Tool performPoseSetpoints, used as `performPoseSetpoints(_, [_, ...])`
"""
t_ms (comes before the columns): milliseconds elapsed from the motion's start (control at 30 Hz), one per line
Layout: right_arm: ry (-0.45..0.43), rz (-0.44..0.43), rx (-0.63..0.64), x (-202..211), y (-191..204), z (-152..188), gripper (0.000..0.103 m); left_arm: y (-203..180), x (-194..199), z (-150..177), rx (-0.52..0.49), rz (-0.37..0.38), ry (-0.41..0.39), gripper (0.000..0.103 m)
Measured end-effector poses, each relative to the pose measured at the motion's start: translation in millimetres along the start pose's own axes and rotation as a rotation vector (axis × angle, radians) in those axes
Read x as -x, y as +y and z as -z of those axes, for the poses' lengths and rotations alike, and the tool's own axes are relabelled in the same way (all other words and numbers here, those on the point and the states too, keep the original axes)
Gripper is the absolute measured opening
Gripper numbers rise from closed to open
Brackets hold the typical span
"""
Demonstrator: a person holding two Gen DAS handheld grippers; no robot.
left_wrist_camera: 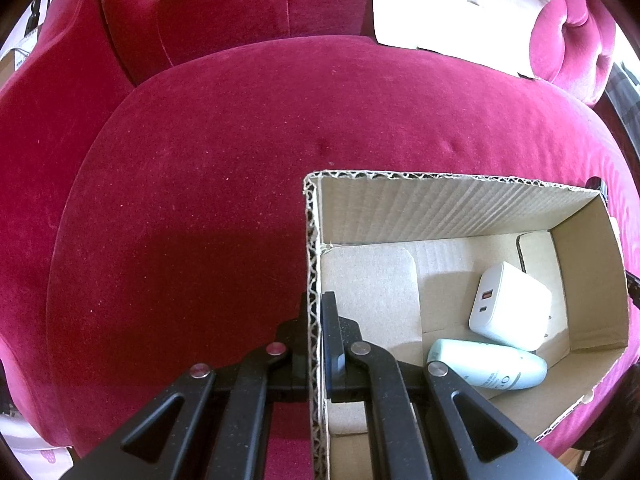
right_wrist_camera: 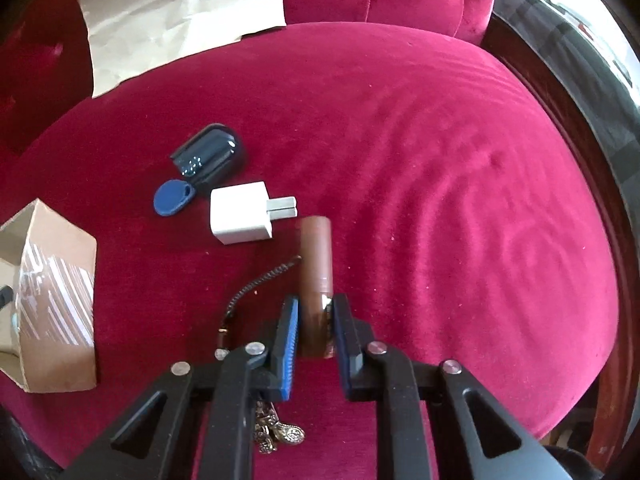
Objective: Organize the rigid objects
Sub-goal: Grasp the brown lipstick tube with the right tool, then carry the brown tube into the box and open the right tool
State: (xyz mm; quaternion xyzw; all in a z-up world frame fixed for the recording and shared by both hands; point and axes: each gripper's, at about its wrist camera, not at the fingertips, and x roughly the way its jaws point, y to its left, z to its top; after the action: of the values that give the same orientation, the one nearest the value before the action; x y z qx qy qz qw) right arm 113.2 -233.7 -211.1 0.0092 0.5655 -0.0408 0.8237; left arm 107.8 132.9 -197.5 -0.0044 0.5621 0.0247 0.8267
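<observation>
My left gripper point(left_wrist_camera: 315, 320) is shut on the left wall of an open cardboard box point(left_wrist_camera: 313, 264) that rests on a crimson velvet seat. Inside the box lie a white charger point(left_wrist_camera: 510, 306) and a pale green bottle point(left_wrist_camera: 486, 364). In the right wrist view my right gripper point(right_wrist_camera: 316, 320) is shut on the lower end of a brown tube point(right_wrist_camera: 316, 256), which points away along the fingers. To the tube's left lie a white plug adapter point(right_wrist_camera: 242, 212), a blue key fob point(right_wrist_camera: 172, 198) and a dark blue case point(right_wrist_camera: 210, 152). A black cord point(right_wrist_camera: 260, 280) runs to a metal keychain charm point(right_wrist_camera: 280, 432) under the gripper.
The box corner point(right_wrist_camera: 60, 300) shows at the left edge of the right wrist view. A sheet of brown paper point(right_wrist_camera: 168, 12) leans against the tufted backrest point(left_wrist_camera: 224, 4). A dark wooden frame point(right_wrist_camera: 560, 80) borders the seat on the right. Bare velvet point(right_wrist_camera: 460, 180) stretches right of the tube.
</observation>
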Motion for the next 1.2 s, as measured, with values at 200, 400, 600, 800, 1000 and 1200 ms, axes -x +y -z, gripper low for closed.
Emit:
performPoseSetpoints(200, [0.004,-0.005,-0.01,2.7,-0.5,4.7,0.017,-0.4,0.0,0.1,-0.001,0.0,0.0,0.003])
performPoseSetpoints(400, [0.003,0.0,-0.014,6.4,-4.9,8.9,0.017,-1.3,-0.5,-0.7,0.002,0.002,0.0,0.003])
performPoseSetpoints(600, [-0.009,0.003,-0.019,19.7,-10.5,10.8,0.017,-1.2,-0.5,-0.9,0.004,0.003,0.0,0.003])
performPoseSetpoints(800, [-0.023,0.006,-0.002,37.6,-12.6,11.3,0.017,-1.2,-1.2,-0.8,0.005,0.004,-0.001,0.003])
performPoseSetpoints(1000, [-0.047,-0.002,0.024,54.9,1.2,11.1,0.017,-1.6,-0.8,-0.6,0.007,0.004,-0.001,0.003])
performPoseSetpoints(1200, [-0.05,-0.004,0.056,70.0,17.5,17.7,0.017,-2.7,-0.8,-0.4,0.009,0.004,-0.001,0.003])
